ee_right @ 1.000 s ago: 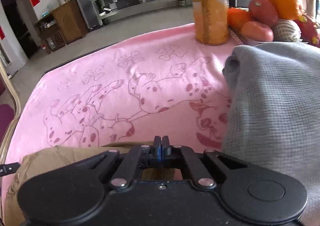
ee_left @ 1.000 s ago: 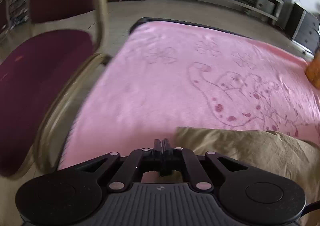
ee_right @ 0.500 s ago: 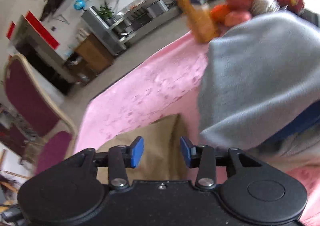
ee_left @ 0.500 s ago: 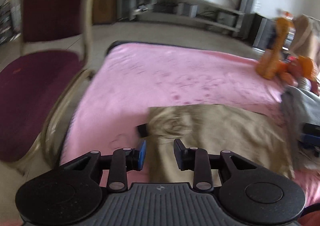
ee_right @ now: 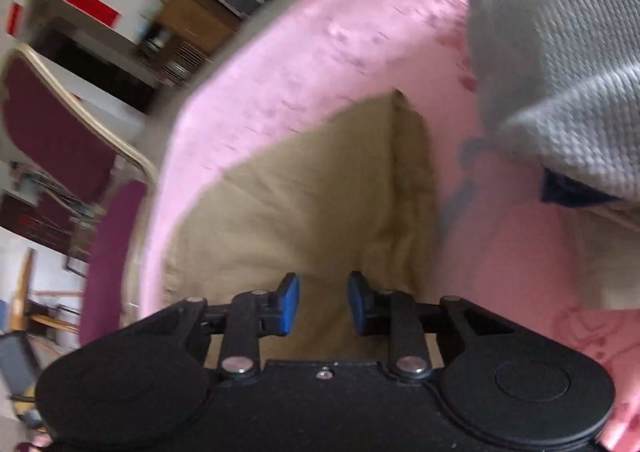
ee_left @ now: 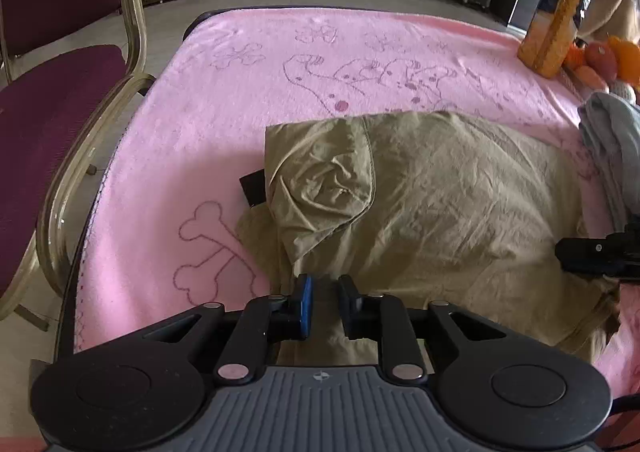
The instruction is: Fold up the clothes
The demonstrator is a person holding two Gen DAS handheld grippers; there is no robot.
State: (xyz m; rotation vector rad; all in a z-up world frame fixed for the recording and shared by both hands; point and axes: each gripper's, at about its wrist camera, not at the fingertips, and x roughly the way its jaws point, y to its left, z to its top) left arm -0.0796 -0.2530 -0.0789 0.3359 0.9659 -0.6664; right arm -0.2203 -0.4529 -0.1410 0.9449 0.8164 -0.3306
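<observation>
Khaki garment (ee_left: 432, 204) lies part-folded on the pink-covered counter (ee_left: 224, 124). Your left claw (ee_left: 323, 306) and right claw (ee_right: 323, 302) are both narrowing over its near hem, nothing pinched yet. Pinch one layer each, lift evenly, keep clear of the grey knit (ee_right: 560, 64).

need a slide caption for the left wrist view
Left tool, jaws closing, over the near edge of a folded tan garment on a pink blanket.
</observation>
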